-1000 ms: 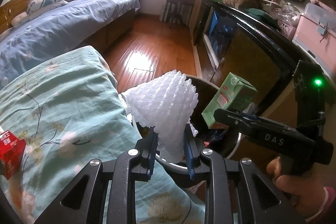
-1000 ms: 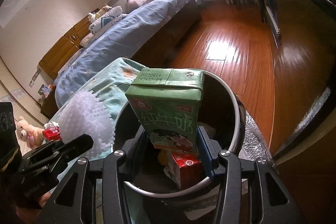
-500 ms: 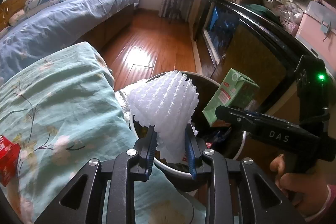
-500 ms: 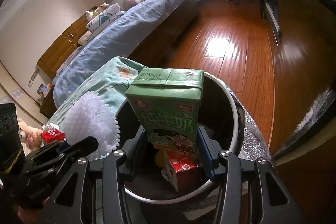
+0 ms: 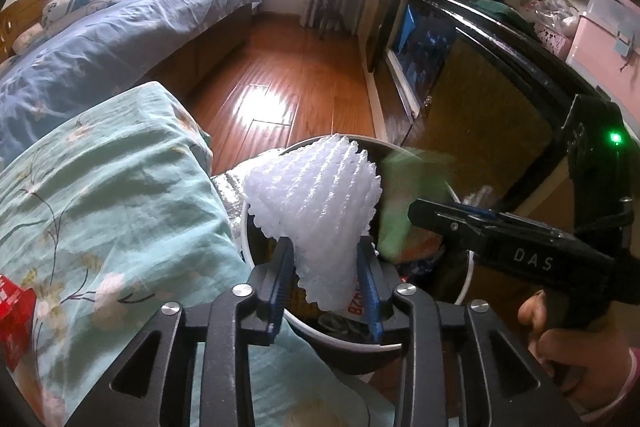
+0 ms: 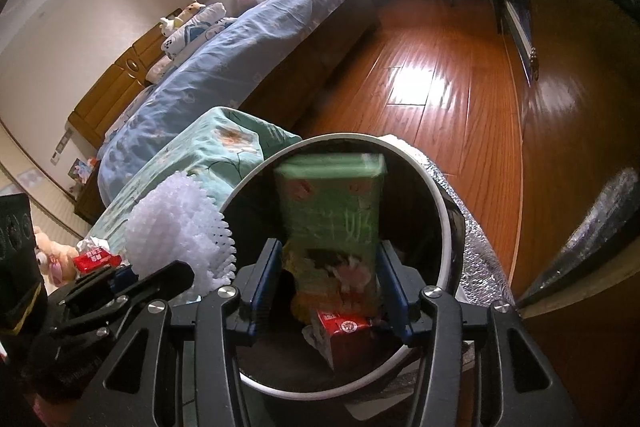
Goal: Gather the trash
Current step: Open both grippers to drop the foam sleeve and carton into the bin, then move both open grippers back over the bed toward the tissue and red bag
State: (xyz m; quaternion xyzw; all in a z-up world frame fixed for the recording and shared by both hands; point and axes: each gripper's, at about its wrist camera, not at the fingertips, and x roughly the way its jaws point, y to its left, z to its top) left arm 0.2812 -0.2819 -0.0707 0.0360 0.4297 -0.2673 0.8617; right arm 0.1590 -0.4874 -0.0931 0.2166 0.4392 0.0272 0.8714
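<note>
A white foam fruit net (image 5: 316, 199) stands upright between the pads of my left gripper (image 5: 326, 267), over the near rim of the round trash bin (image 5: 248, 243). The left jaws are opening, and the net still touches both pads. In the right wrist view, my right gripper (image 6: 330, 275) hangs over the bin's rim (image 6: 440, 211). Its jaws are opening too, with small gaps beside the green milk carton (image 6: 332, 211), which is blurred and dropping into the bin. A red carton (image 6: 340, 331) lies inside among other trash.
A teal floral cloth (image 5: 100, 207) covers the surface left of the bin, with a red packet (image 5: 16, 311) on it. Silver foil (image 6: 476, 247) wraps the bin's outside. A black cabinet (image 5: 500, 67) runs along the right and a bed (image 5: 100, 39) along the left, with wooden floor between.
The green carton has slipped lower between the right pads and is now blurred. The left jaws have spread wider around the foam net, which stays in place. Neither hand has moved much.
</note>
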